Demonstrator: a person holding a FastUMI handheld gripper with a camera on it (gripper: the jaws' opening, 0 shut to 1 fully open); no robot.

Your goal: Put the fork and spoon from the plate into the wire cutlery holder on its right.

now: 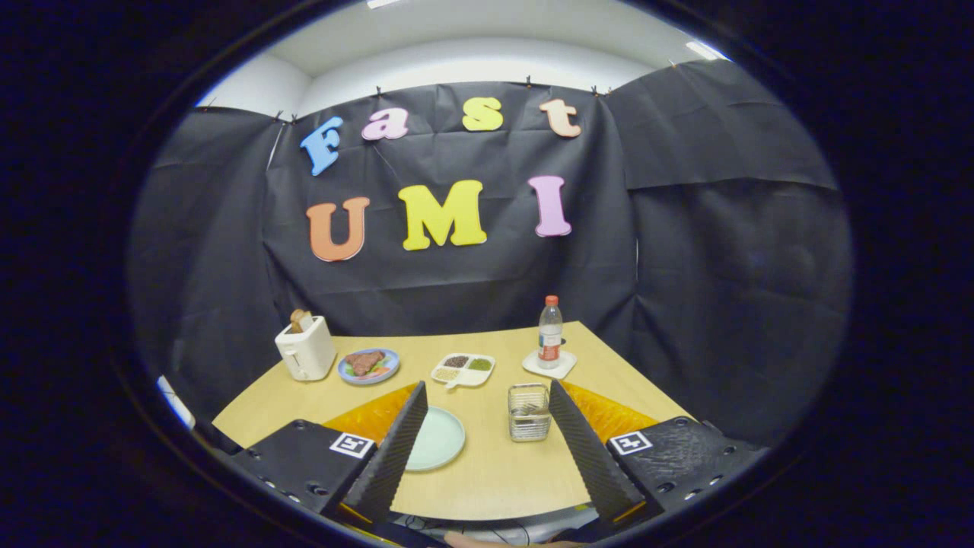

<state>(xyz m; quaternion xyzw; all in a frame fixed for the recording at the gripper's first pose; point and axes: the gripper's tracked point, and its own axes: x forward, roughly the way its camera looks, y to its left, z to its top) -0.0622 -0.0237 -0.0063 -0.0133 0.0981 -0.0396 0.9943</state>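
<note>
A pale green plate (440,441) lies on the wooden table (494,472), partly hidden behind my left finger (396,449); the part of it I can see is bare. To its right stands the wire cutlery holder (529,412), upright, just inside my right finger (590,449). Something metallic glints inside the holder, too small to tell what. My gripper (488,386) is open and held above the table's near edge, with nothing between its fingers. Plate and holder both sit in the wide gap between them.
Along the back of the table are a white toaster (306,352) with bread in it, a blue plate of meat (369,366), a white divided dish (463,370) and a bottle (549,333) on a white coaster. The table's right edge slants away.
</note>
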